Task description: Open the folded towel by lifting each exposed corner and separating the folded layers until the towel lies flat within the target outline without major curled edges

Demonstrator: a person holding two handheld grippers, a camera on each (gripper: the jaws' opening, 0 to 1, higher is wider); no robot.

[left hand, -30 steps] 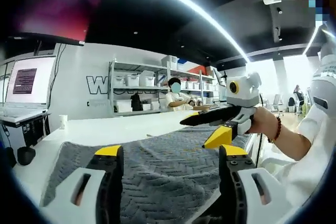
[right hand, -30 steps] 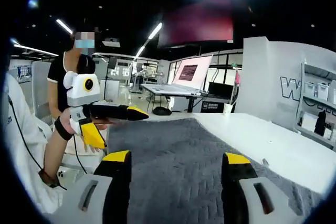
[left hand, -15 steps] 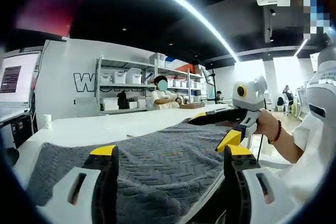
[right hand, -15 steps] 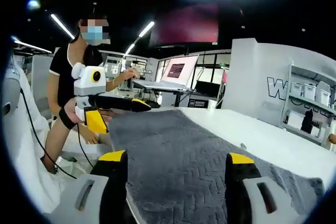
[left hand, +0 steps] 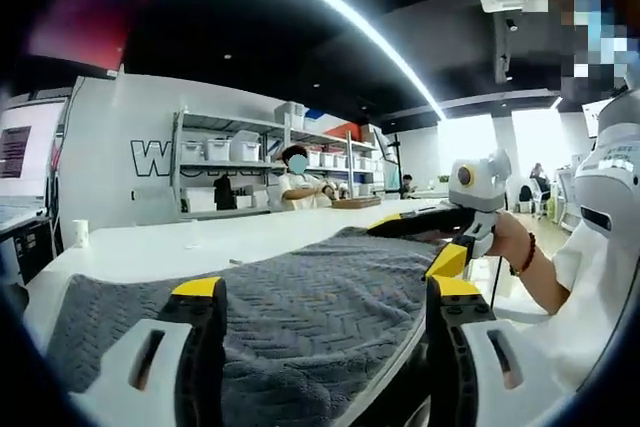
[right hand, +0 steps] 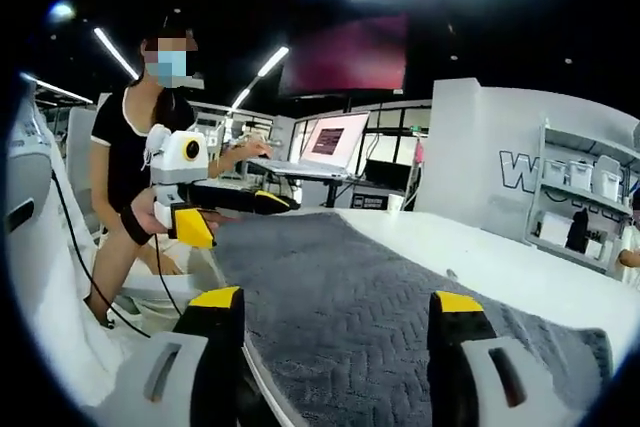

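A grey towel [left hand: 300, 297] with a herringbone weave lies spread on a white table [left hand: 190, 245], its near edge at the table's rim. My left gripper [left hand: 325, 292] hovers over the near part of it, open, with nothing between the jaws. At the right of the left gripper view a hand with a bead bracelet holds my right gripper [left hand: 415, 242] over the towel's right side. In the right gripper view the towel [right hand: 340, 277] runs away from my open right gripper [right hand: 337, 299], and the left gripper [right hand: 240, 217] is above its far left corner.
Shelves with white bins [left hand: 230, 152] stand behind the table, and a person [left hand: 297, 187] sits near them. A white cup [left hand: 80, 234] stands at the table's far left. A laptop [right hand: 325, 139] is on a desk behind. A person [right hand: 140, 162] in black stands at the left.
Both cameras have swung a little, so the room has slid across each view. The towel lies as before. Both grippers stay open above it.
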